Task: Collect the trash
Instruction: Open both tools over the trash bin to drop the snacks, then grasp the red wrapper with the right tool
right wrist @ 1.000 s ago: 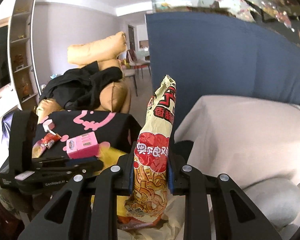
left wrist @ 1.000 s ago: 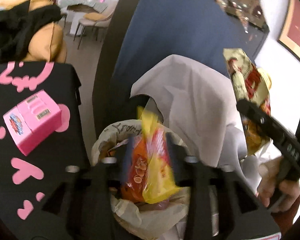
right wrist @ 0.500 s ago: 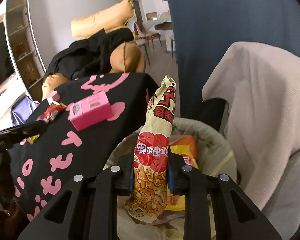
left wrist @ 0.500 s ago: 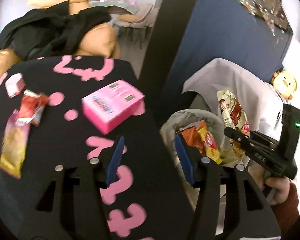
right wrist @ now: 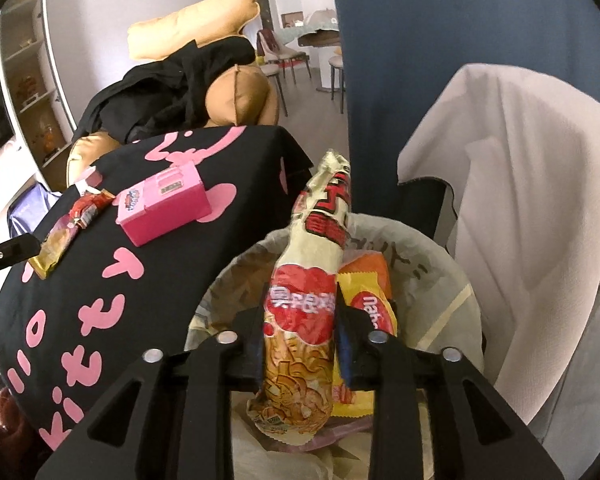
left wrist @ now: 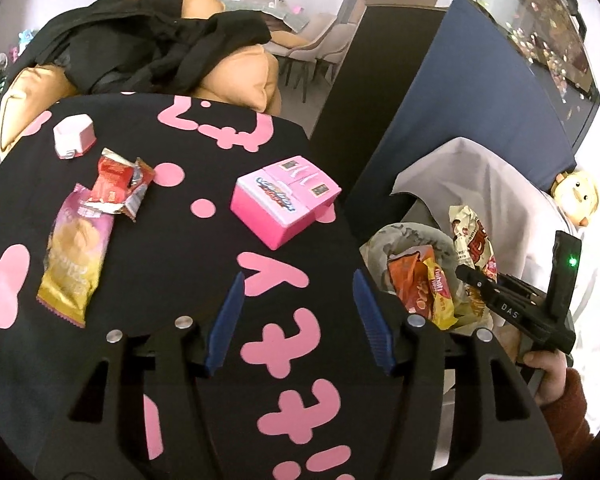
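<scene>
I am holding the right gripper (right wrist: 298,354) over the lined trash bin (right wrist: 452,280), which is standing just beside the table with the black cloth (right wrist: 100,300). Its jaws are opening, with the cream-and-red noodle snack bag (right wrist: 300,320) standing upright between them; the left pad is sitting clear of the bag, and I cannot tell whether the right pad is touching it. The bag's lower end is hanging inside the bin, in front of an orange-and-yellow snack bag (right wrist: 370,292) lying in the liner.

I am keeping the left gripper (left wrist: 298,316) above the cloth, its jaws spreading and nothing between them. Ahead of it on the cloth are lying a pink toy box (left wrist: 284,200), a crumpled red wrapper (left wrist: 118,184) overlapping the top of a pink-and-gold wrapper (left wrist: 76,256), and a small white-and-pink box (left wrist: 74,136) beyond them. From this camera the bin is showing at the right, with my right hand (left wrist: 548,372) gripping its tool beside it
</scene>
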The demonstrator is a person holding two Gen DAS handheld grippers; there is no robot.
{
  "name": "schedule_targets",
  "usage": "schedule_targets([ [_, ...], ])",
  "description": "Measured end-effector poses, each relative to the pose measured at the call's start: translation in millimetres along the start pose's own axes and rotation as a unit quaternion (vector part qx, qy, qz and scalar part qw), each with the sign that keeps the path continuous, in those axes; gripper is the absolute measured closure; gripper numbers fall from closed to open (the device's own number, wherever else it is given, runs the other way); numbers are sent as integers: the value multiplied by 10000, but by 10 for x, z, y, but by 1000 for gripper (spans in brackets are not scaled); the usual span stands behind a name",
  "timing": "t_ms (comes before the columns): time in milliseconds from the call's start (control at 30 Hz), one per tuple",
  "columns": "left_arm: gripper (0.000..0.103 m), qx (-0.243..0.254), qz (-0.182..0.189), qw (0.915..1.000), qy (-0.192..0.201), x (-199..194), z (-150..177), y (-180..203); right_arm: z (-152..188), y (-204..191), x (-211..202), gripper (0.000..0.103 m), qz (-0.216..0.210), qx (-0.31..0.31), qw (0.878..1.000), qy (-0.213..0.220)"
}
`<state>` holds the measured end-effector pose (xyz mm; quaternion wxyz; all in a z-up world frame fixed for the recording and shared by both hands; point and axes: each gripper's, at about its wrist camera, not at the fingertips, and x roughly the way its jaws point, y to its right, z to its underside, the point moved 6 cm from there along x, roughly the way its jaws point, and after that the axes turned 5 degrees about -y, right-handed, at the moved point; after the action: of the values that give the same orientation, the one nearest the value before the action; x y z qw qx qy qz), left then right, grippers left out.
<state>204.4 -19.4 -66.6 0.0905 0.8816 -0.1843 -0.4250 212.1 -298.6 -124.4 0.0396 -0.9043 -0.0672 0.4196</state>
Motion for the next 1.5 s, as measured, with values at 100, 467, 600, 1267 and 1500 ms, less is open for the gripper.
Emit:
schedule_targets([
  [100,48,-75,-58,9999,62,-72,-3,-113,20,31,-1,45,14,46,10000,6],
  [467,48,-620,-700,9946,444,-399,63,-908,-110,-294,-261,33,-268,-228,9990,287],
  [600,48,-1033,-913,9884,630,-584,100,-1313,-187,-685,-289,30,-561,-612,9961,289],
  [1267,47,-1663,-1302,9750,688,-854,258,-2508,-787,-3062,1110,30,-1684,-1238,9773,-331],
  [1500,47,-1641,-1026,9793,599,-780,250,-2579,-1008,-3403,1695,29,-1692,-1028,9770,-793],
])
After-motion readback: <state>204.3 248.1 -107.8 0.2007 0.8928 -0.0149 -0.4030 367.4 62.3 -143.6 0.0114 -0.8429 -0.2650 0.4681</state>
